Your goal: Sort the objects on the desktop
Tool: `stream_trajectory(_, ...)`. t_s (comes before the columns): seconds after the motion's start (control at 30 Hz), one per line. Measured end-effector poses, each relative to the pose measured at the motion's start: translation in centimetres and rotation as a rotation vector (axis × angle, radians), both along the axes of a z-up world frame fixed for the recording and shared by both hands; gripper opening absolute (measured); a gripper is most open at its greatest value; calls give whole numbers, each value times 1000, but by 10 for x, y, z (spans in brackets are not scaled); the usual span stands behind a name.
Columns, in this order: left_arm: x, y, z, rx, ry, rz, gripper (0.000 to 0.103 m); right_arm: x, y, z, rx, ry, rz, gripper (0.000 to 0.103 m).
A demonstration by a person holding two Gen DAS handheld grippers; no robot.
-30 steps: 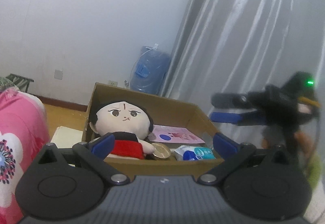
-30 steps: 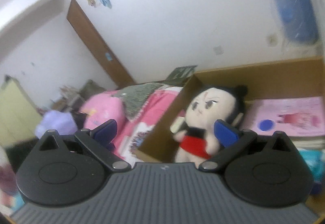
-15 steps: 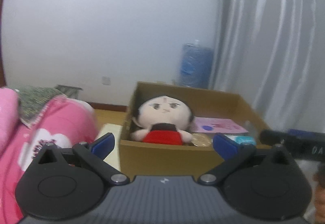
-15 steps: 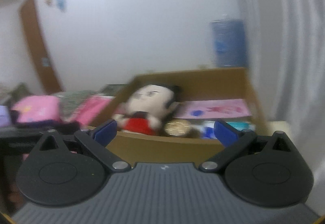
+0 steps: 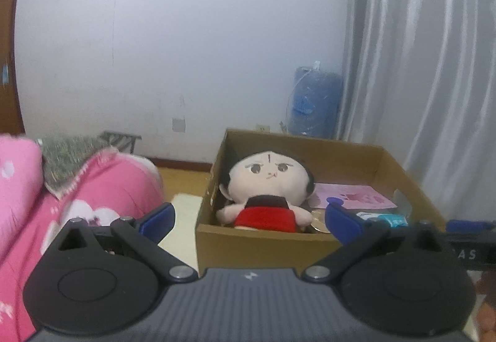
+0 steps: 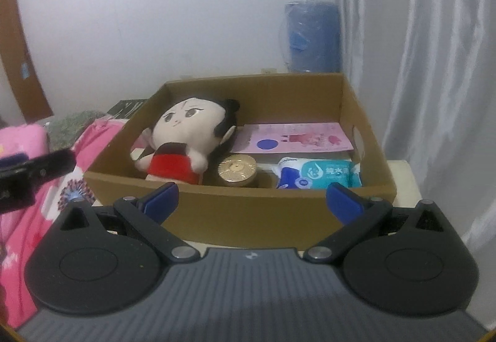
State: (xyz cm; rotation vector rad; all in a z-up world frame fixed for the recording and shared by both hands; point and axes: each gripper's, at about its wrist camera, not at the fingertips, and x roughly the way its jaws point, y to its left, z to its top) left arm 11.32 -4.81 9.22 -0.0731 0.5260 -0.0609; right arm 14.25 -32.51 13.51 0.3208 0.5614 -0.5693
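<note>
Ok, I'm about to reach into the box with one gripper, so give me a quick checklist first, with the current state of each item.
1. Right hand-held gripper open, empty: ok.
2. Left hand-held gripper open, empty: ok.
3. Cardboard box open-topped, contents visible: ok.
4. Plush doll, gold jar, wipes pack unobstructed from above: ok.
5. What lies under the pink sheet: cannot tell.

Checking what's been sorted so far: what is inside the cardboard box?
The cardboard box holds a plush doll, a gold round tin, a blue wipes pack and a pink sheet. Whatever lies beneath these is hidden.
</note>
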Motion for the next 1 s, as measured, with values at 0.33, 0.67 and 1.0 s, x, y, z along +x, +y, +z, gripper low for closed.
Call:
stream_trajectory(0.33,14,0,-13,6,88,26,103,14,-4,-7,31,69,15,102)
stream_trajectory(0.67,23,7,-26,-28,180,78,103,23,-9,-15,53,110,17,102)
stream_trajectory(1.0,28,1,-31,-3,204,67,103,27,-11,-18,63,132,17,102)
